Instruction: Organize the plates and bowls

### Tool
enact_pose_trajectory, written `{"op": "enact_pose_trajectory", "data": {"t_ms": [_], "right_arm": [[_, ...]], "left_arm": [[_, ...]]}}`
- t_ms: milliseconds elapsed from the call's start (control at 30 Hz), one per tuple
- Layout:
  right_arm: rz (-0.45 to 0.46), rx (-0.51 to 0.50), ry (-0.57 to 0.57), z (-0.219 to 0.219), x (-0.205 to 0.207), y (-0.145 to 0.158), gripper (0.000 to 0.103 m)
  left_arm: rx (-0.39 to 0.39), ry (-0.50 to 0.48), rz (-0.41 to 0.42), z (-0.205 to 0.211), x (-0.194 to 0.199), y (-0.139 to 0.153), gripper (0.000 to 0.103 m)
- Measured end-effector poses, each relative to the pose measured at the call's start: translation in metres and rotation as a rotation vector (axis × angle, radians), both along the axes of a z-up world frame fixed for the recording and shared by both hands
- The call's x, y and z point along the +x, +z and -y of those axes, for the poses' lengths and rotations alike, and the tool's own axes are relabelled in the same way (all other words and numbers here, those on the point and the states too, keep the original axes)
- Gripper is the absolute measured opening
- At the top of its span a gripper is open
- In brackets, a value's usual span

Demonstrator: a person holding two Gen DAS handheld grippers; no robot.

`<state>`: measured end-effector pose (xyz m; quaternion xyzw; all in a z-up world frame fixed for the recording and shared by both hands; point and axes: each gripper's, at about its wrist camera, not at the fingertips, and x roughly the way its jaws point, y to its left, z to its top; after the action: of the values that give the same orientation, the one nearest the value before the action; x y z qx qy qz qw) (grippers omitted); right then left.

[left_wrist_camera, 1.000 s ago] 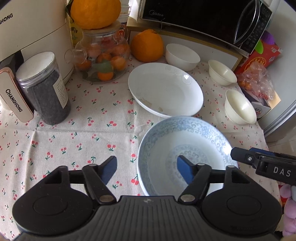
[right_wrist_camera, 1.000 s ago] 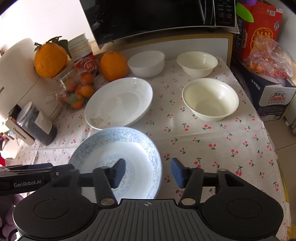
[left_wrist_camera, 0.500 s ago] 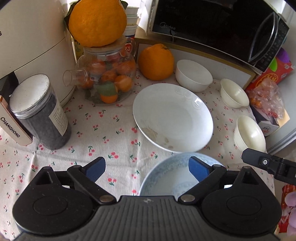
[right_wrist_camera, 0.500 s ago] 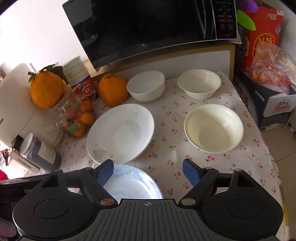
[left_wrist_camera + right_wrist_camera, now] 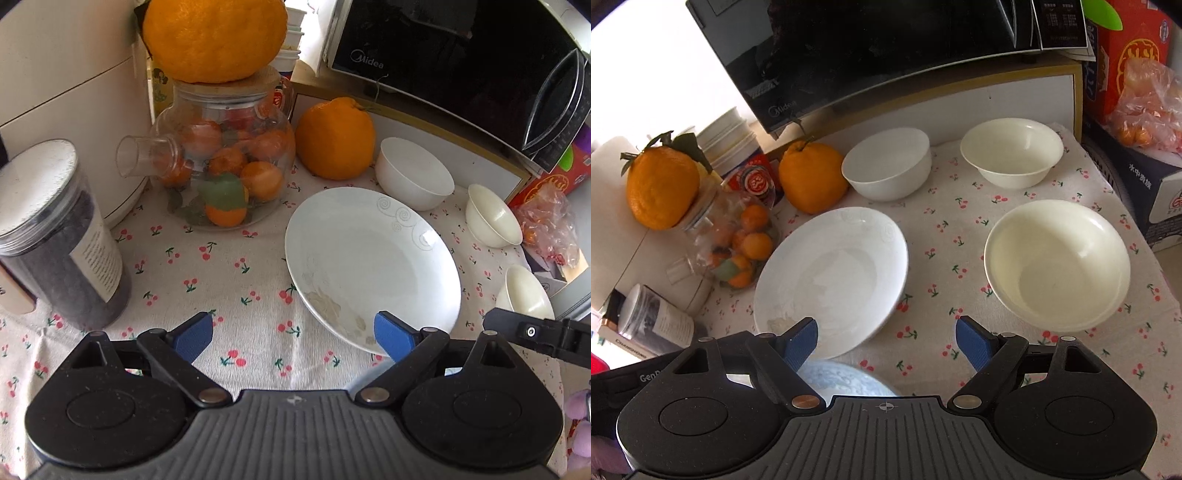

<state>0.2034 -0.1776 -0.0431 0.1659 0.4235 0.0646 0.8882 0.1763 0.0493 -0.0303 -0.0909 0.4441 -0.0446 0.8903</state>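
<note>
White plate (image 5: 373, 258) dead ahead, both grippers spread and empty, jaws just opened; the left gripper (image 5: 293, 338) could clip the near rim and skid it toward the glass jar (image 5: 221, 162)

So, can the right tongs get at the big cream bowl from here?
Probably yes. The right tongs are open and empty, and only bare tablecloth lies between them and the big cream bowl, with no other dish crowding its near rim.
</note>
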Motion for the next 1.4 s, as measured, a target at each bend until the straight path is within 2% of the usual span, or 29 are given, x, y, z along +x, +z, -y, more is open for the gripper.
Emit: {"op": "enact_pose_trajectory", "data": {"t_ms": [200,367,600,700,867,933,1033,1133,1267,1400], "right_arm": [[0.004,0.076,-0.015,0.003,0.019,-0.013,0.084],[0.022,0.106,-0.012,0.005,0.031,-0.023,0.084],[0.050,0.130,-0.008,0.008,0.038,-0.032,0.082],[0.058,0.148,-0.009,0.008,0.040,-0.033,0.074],[0.060,0.149,-0.013,0.009,0.042,-0.037,0.052],[0.054,0.155,-0.014,0.010,0.043,-0.039,0.037],[0.051,0.136,-0.019,0.010,0.043,-0.041,0.029],[0.046,0.142,-0.034,0.011,0.043,-0.044,0.026],[0.043,0.120,-0.037,0.008,0.044,-0.046,0.025],[0.037,0.120,-0.038,0.006,0.043,-0.049,0.025]], "left_arm": [[-0.030,-0.003,-0.006,-0.001,0.015,-0.008,0.086],[0.002,-0.009,0.003,0.002,0.026,-0.012,0.078],[0.003,-0.029,-0.011,0.006,0.037,-0.021,0.056],[0.001,-0.035,-0.009,0.007,0.038,-0.023,0.045],[-0.016,-0.028,-0.007,0.005,0.039,-0.024,0.033],[-0.023,-0.021,-0.006,0.004,0.039,-0.024,0.024],[-0.028,-0.012,-0.003,0.004,0.038,-0.023,0.016],[-0.019,-0.003,0.000,0.005,0.038,-0.024,0.012],[-0.031,0.004,-0.001,0.002,0.038,-0.024,0.011],[-0.004,-0.004,0.004,0.005,0.038,-0.025,0.011]]}}
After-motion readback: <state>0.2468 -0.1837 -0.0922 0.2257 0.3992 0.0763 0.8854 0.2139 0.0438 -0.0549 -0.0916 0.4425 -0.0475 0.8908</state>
